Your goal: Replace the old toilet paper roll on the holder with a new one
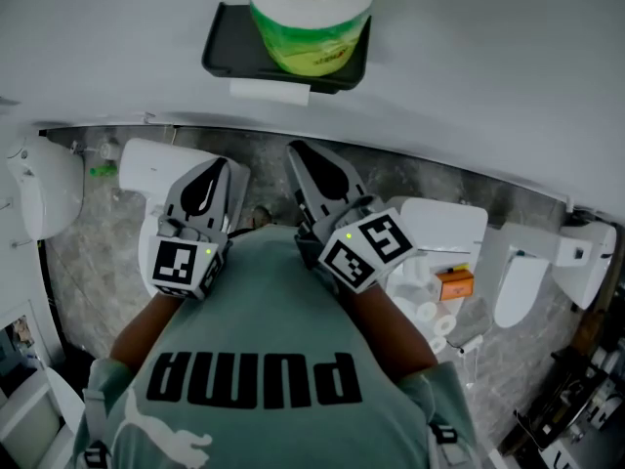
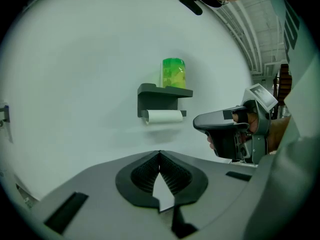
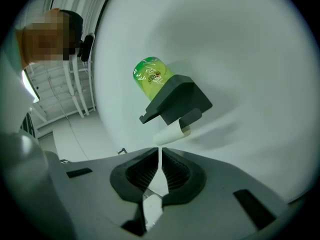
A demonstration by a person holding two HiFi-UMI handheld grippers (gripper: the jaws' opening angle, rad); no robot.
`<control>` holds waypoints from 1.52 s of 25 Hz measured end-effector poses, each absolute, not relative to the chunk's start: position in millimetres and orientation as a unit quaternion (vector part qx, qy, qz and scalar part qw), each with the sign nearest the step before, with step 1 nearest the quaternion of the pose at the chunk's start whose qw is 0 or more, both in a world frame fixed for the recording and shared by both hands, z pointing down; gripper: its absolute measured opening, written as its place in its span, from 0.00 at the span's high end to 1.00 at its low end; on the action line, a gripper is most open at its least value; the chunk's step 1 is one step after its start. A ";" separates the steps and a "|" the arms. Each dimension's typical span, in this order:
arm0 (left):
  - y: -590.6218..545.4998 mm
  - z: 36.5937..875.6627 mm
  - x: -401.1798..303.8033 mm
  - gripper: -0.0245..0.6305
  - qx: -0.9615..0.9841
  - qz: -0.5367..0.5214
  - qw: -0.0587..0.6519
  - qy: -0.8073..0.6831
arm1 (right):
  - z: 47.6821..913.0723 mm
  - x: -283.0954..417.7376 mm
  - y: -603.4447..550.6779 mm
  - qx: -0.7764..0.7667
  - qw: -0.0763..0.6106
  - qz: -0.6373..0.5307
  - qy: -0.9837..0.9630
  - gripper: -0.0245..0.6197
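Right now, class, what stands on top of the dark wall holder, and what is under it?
On the holder stands a green-wrapped toilet roll. Under it hangs a thin white roll; the bar through it is covered.

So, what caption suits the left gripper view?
Left gripper, jaws shut and empty, faces the wall holder: old roll beneath, green-wrapped new roll on top, right gripper at the right.

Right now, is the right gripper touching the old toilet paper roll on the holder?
Apart. The head view shows the right gripper well below the old toilet paper roll, with a stretch of bare white wall between them.
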State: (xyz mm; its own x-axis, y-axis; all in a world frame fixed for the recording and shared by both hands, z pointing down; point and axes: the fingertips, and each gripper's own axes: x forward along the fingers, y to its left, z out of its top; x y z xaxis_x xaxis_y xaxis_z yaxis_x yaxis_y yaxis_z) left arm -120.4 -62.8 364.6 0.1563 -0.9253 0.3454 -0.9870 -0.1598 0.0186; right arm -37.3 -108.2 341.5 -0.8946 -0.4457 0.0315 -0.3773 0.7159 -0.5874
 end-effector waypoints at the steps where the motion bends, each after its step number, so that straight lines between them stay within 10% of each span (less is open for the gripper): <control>1: -65.1 364.7 -118.2 0.96 0.748 0.129 0.120 -0.640 | 340.9 -36.8 -108.9 -0.209 0.061 -0.310 0.925 0.95; 8: -77.0 372.8 -101.0 0.96 0.730 0.137 0.116 -0.659 | 346.2 -31.7 -125.5 -0.147 0.090 -0.356 0.918 0.95; 23: -126.7 373.2 -122.4 0.96 0.763 0.146 0.123 -0.618 | 353.5 -66.5 -162.1 -0.135 0.153 -0.459 0.865 0.60; 38: -153.3 376.4 -151.2 0.96 0.801 0.138 0.126 -0.569 | 341.4 -97.2 -187.9 -0.155 0.244 -0.524 0.802 0.58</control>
State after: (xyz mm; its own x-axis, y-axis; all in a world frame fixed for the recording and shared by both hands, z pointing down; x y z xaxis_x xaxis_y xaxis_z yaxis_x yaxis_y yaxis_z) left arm -151.2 -153.3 376.4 0.3135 -0.8767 0.3647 -0.9464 -0.3200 0.0443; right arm -97.2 -187.9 341.4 -0.8332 -0.5040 -0.2277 0.0060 0.4036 -0.9149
